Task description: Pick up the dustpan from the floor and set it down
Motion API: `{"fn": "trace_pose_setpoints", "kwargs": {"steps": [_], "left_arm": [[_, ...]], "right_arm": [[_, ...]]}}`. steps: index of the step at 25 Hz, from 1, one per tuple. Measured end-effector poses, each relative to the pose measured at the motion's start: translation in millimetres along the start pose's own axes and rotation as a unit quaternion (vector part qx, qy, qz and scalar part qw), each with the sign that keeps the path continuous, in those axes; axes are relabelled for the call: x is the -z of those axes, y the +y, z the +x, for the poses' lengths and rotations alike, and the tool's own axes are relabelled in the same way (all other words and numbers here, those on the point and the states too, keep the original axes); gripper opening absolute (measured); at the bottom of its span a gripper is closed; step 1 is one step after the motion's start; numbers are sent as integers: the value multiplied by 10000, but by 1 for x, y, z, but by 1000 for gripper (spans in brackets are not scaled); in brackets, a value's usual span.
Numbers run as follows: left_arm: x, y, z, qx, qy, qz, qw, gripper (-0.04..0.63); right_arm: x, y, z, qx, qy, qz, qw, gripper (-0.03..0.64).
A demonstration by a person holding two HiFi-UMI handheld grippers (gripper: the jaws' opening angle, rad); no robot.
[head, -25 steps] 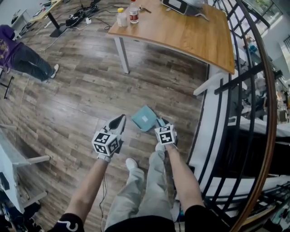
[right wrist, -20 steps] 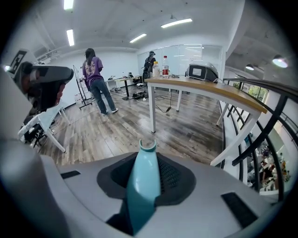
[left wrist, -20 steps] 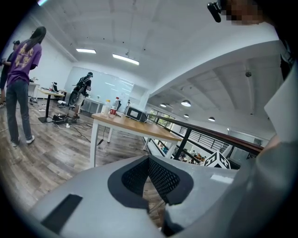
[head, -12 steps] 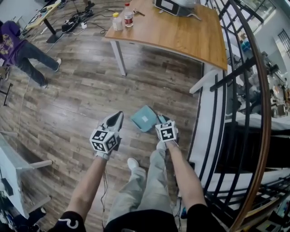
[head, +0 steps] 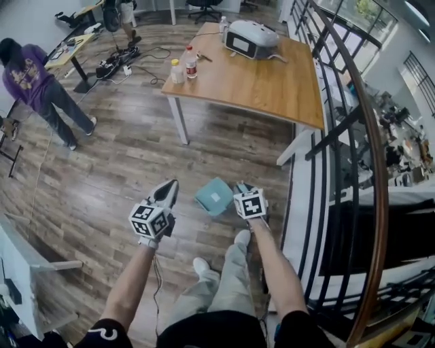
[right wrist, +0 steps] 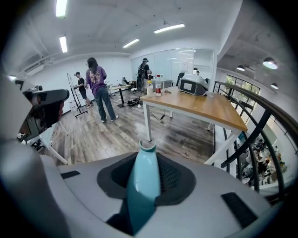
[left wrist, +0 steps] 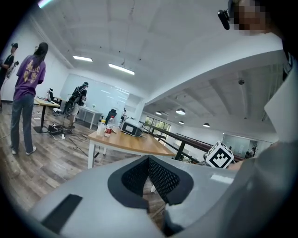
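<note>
Now that the right gripper (head: 241, 189), clenched on the dustpan (head: 215, 196), has lifted it, setting down remains; the left gripper (head: 169, 187) is closed and empty.

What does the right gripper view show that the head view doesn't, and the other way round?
Only the right gripper view: the dustpan handle seen close up, clamped between the jaws, and the ceiling lights.

Only the head view: the dustpan's teal scoop, the left gripper with nothing in it, and the person's own legs and shoes.

Both: the wooden table with bottles and a grey appliance, and the person in purple.
</note>
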State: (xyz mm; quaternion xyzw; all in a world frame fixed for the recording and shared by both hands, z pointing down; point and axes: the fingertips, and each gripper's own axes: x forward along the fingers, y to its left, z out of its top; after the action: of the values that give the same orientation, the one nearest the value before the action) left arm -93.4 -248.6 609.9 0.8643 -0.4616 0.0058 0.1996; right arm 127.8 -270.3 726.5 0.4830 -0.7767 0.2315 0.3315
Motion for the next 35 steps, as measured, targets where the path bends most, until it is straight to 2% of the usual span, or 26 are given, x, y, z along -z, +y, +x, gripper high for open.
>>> {"fn": "trace_pose_setpoints", "kwargs": {"steps": [7, 12, 23, 28, 35], "left_arm": [[-57, -2, -31, -33, -12, 239, 9997, -2], [-102, -4, -49, -25, -119, 438, 9990, -2], [-183, -3, -84, -171, -501, 854, 9949, -2], [-197, -1, -94, -268, -545, 851, 9945, -2], [-196, -8, -96, -299, -563, 915, 9938, -2]], "right_arm": [[-79, 15, -68, 87, -324, -147, 9993, 91], [-142, 23, -115, 183, -772, -314, 9964, 91], [-222, 36, -191, 242, -1536, -473, 9867, 91], [-241, 45, -207, 160, -1732, -446, 9837, 91], [-245, 49, -216, 31, -1860, -384, 9818, 91]]}}
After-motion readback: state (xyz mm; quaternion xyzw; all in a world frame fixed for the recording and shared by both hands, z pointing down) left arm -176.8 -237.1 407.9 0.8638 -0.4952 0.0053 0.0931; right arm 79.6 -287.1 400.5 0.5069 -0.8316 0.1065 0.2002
